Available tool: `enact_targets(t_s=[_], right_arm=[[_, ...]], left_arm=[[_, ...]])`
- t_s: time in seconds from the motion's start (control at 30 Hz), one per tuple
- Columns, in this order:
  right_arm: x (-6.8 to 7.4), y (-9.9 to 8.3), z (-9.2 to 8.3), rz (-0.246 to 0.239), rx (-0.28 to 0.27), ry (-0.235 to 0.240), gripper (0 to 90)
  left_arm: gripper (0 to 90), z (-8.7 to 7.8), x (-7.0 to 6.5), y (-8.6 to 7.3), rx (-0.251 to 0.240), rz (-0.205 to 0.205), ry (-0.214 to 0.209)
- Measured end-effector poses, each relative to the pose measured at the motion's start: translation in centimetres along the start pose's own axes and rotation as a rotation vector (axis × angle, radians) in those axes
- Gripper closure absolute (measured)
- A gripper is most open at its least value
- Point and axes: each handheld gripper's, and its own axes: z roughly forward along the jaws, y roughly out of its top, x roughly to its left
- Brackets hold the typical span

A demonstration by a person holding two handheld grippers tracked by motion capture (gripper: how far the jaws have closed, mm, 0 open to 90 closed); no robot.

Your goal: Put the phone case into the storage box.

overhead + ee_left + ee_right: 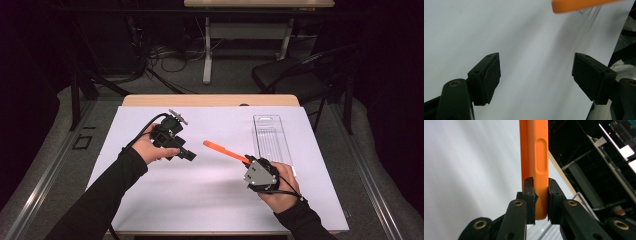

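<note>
A long orange tool handle [225, 151] hangs above the white table sheet, pointing toward the left. My right gripper [248, 161] is shut on its near end; in the right gripper view the two pads clamp the orange handle [535, 165] from both sides. My left gripper [190, 155] hovers at the left of the sheet, open, with nothing between its fingers [486, 75]. In the left gripper view the tip of the orange handle [579, 5] crosses the top edge, well beyond the jaws.
A clear plastic tray [270, 137] lies on the white sheet [200, 190] at the right, behind my right hand. Beyond the table stand a dark chair [300, 75] and another table's legs, with cables on the floor.
</note>
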Motion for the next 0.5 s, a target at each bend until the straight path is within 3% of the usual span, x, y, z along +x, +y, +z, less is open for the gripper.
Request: enact_targets(t_s=[0.5], right_arm=[[-0.77, -0.12, 0.37, 0.232, -0.103, 0.052, 80.8]], left_arm=[[28.4, 0.53, -0.46, -0.04, -0.066, 0.006, -0.028]])
